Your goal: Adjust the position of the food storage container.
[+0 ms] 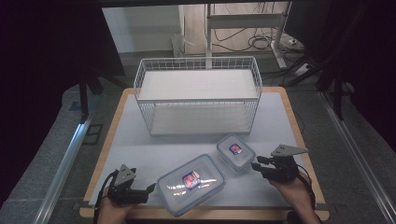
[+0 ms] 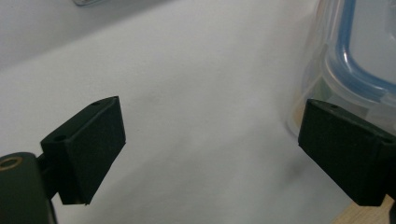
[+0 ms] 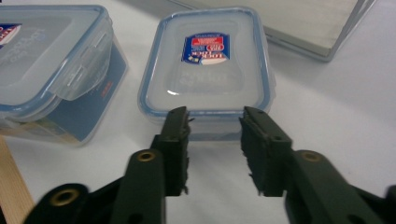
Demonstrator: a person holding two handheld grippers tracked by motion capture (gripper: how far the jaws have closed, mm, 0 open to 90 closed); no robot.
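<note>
The wire rack (image 1: 198,93) at the back of the table (image 1: 140,149) has both shelves bare, so as I read it nothing is stowed yet and everything remains to do. The large container (image 1: 190,183) sits near the front edge, the small container (image 1: 235,151) just beside it on the right. Left gripper (image 1: 150,188) hovers at the big box's corner, jaws spread wide, nothing between. Right gripper (image 3: 213,128) lines up on the small box's near end, jaws partly narrowed, pads not yet touching. Label print is unreadable; any contents stay hidden under cloudy lids.
</note>
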